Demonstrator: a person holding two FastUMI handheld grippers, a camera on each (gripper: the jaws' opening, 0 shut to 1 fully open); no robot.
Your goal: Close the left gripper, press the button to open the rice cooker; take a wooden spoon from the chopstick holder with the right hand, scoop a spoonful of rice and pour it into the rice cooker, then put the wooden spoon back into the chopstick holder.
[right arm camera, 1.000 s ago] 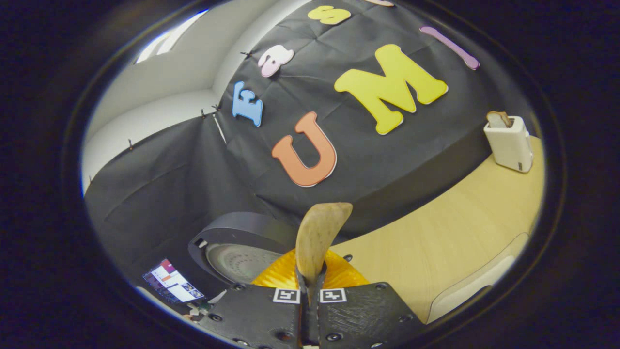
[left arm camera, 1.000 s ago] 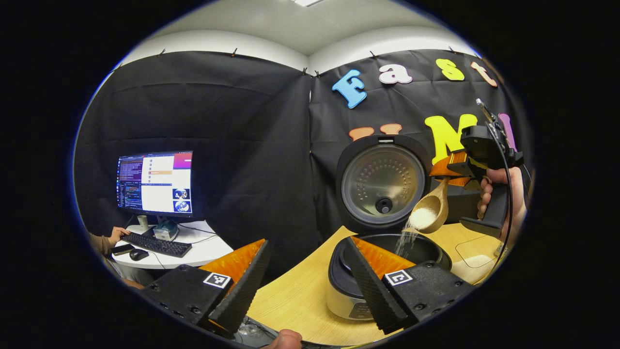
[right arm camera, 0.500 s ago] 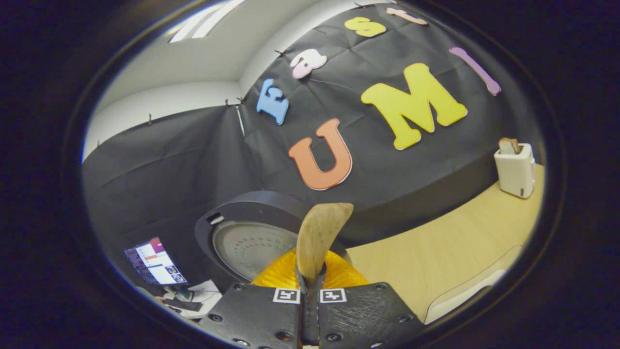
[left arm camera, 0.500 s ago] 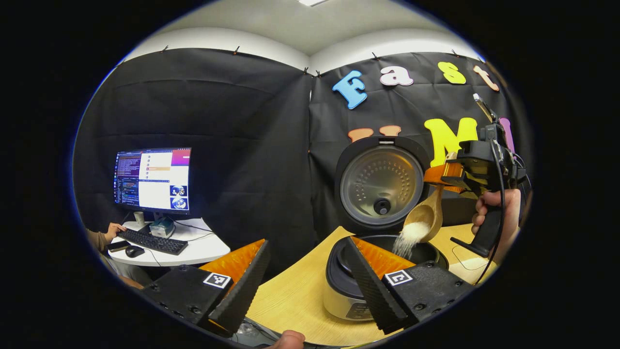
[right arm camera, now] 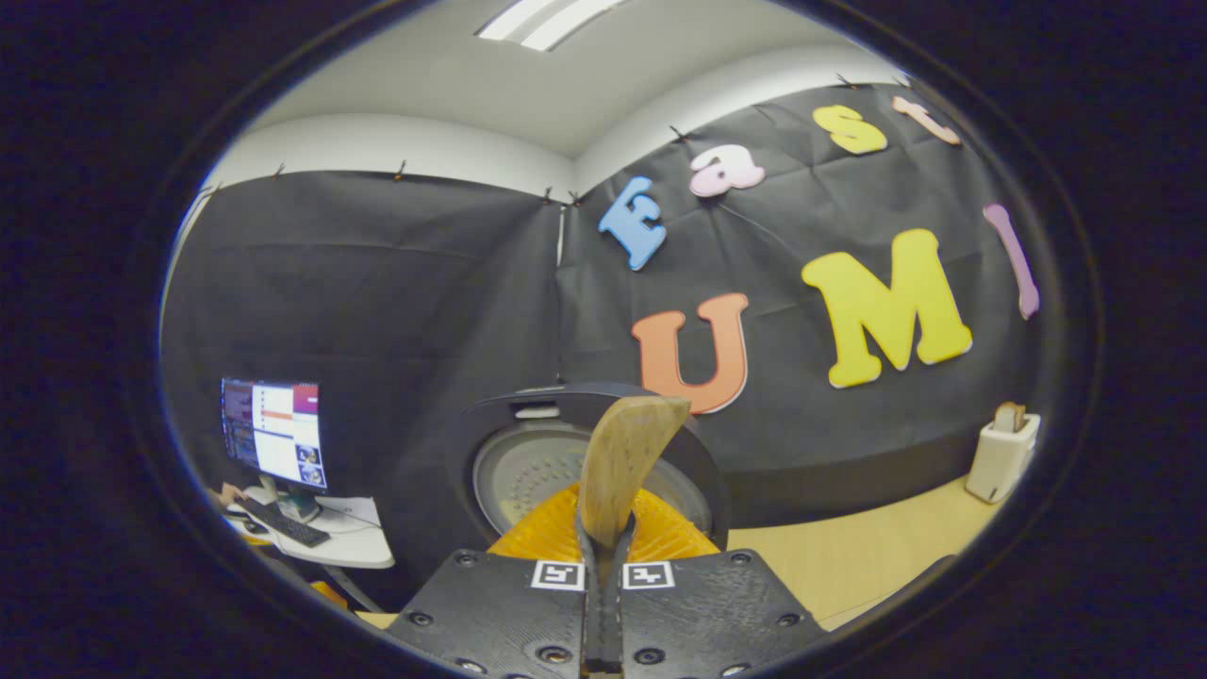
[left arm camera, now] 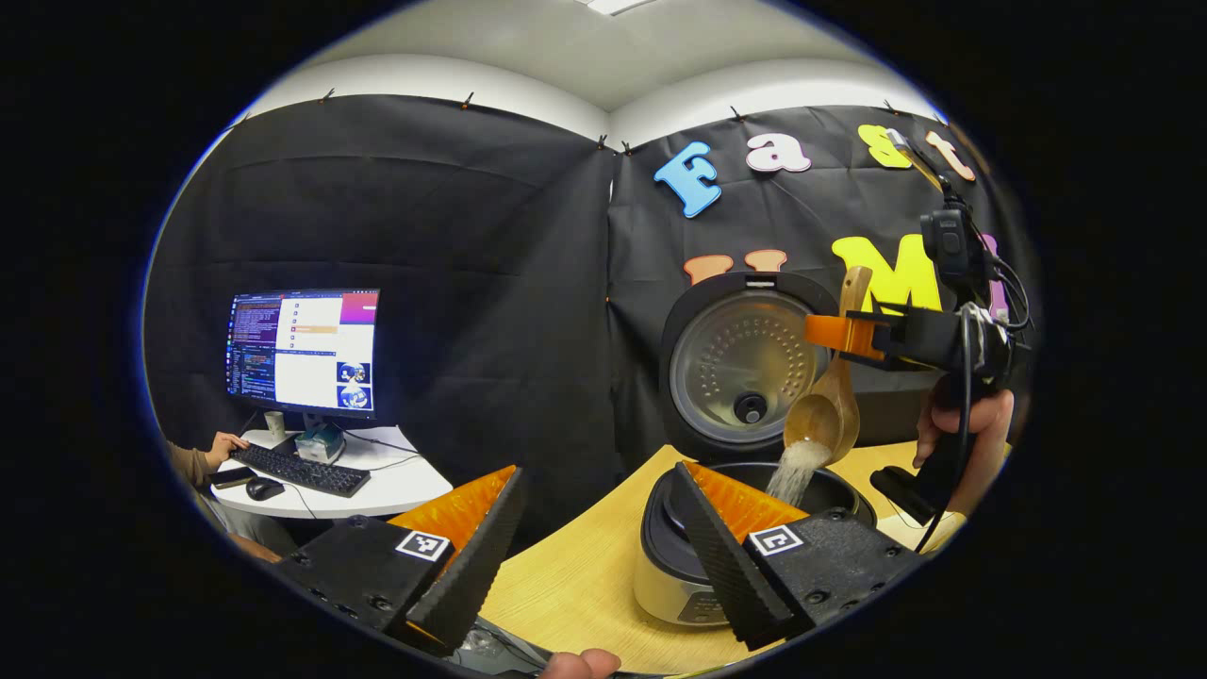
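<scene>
A lit monitor (left arm camera: 302, 351) stands behind a keyboard (left arm camera: 294, 471) on a white desk (left arm camera: 396, 486); a toaster (right arm camera: 1007, 457) stands on the wooden table (right arm camera: 868, 556).

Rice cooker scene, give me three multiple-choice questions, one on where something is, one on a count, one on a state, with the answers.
1. Where is the bowl of the wooden spoon?
A. Above the rice cooker's open pot
B. Inside the toaster
C. Flat on the table

2. How many monitors are lit?
A. None
B. One
C. Three

3. What state is the rice cooker's lid in?
A. Shut
B. Lying on the table
C. Raised upright

Answers:
1. A: in the left gripper view, rice streams from the tipped bowl into the pot below.
2. B: a single bright screen stands on the white desk.
3. C: its metal inner plate faces the camera behind the pot.
</scene>
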